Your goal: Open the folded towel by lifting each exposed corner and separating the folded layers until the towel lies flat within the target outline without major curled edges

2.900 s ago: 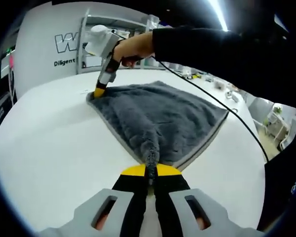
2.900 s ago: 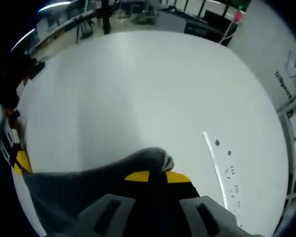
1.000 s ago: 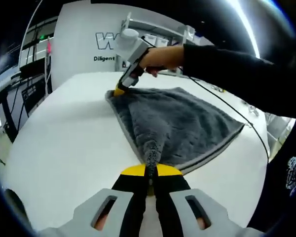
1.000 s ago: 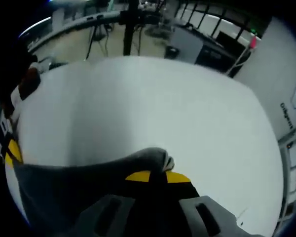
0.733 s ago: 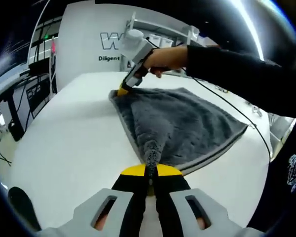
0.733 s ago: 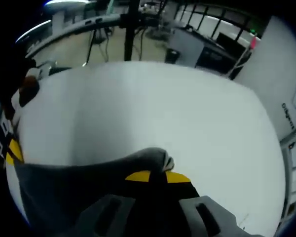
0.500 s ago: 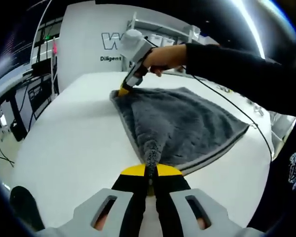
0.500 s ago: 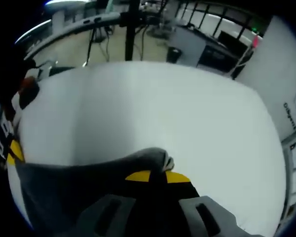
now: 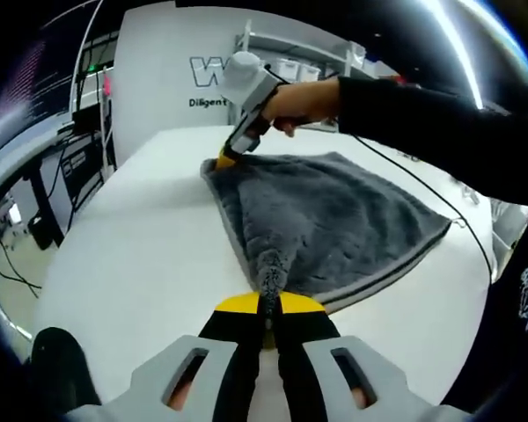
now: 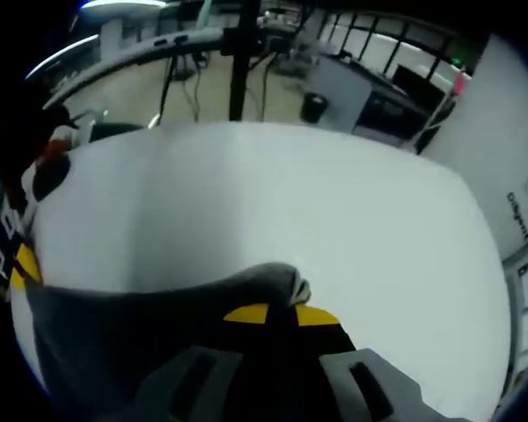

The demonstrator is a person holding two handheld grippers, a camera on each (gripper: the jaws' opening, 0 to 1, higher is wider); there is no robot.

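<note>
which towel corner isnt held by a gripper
The right-hand corner in the left gripper view lies free on the table; the left gripper and right gripper pinch the near and far corners.

Wall sign (image 9: 208, 69), left gripper view: a large outlined "W" on the white wall behind the bench, the rest of the word hidden by the right gripper's body.
Line under it (image 9: 207, 103), left gripper view: smaller dark letters, "Diligent", then it too is cut off by the gripper.
Wall lettering (image 10: 517, 214), right gripper view: small dark letters on the white wall at the right edge, running sideways, seems to start "Dili"; too blurred and cropped to read further.
Monitors (image 9: 57, 83), left gripper view: screens at the left glow, nothing on them legible.
</note>
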